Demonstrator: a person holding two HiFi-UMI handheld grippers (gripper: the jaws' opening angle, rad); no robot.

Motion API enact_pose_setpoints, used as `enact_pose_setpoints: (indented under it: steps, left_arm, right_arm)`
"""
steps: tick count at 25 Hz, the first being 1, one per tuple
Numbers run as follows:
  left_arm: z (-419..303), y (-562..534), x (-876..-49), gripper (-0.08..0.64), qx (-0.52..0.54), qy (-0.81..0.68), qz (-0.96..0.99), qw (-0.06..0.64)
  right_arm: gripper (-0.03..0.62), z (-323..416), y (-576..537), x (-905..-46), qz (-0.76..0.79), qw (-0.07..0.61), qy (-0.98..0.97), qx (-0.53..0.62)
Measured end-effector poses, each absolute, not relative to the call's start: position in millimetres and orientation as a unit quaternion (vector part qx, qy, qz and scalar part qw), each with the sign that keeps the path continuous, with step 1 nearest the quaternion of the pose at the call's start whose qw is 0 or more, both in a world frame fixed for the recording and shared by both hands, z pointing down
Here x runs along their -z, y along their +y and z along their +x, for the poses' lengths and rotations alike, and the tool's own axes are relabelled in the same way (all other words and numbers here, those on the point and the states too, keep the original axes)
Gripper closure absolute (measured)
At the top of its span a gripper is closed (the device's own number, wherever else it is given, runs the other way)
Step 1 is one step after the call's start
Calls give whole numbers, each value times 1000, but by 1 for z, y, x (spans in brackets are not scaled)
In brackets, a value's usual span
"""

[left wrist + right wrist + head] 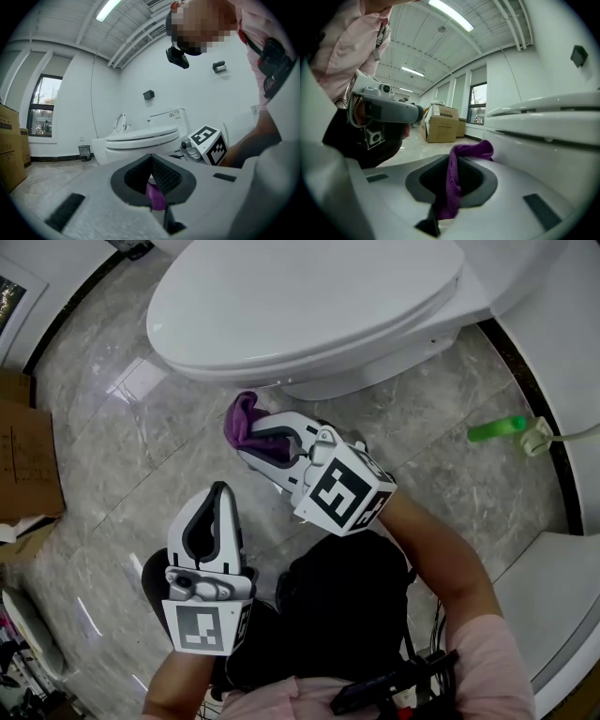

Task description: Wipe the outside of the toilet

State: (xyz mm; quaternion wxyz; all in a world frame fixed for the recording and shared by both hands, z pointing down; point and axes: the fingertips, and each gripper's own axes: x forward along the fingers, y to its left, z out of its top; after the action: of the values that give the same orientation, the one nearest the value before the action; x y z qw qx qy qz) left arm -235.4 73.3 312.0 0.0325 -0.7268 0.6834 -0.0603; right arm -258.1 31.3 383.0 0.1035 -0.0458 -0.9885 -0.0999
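Purple knitted cloth (246,418) is clenched between the fingers of the right gripper (251,437), just beside the front of the white ceramic toilet (309,306), whose lid is down. The left gripper (220,489) sits farther from the toilet, over the grey marble floor (122,418), its fingers pressed together on nothing.

toilet (309,306): glossy, smooth white | floor (122,427): polished marble-look tile | cloth (246,418): purple knitted fabric | box (28,456): matt cardboard
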Motion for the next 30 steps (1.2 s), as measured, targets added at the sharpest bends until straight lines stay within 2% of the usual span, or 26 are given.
enact_pose_setpoints:
  steps: [9,15,30]
  left_arm:
    - [-217,62,-322,552,73,666,-742,27]
    - [-199,49,-330,552,69,644,-762,15]
    - [-138,-2,-339,552,89,591,-801,11]
  right_arm:
    - [537,-217,5,-421,-6,131,-988,78]
    - [535,-170,-41,-444,86,153,-983,59]
    - [535,9,-195,-467,348,161,-923,-2]
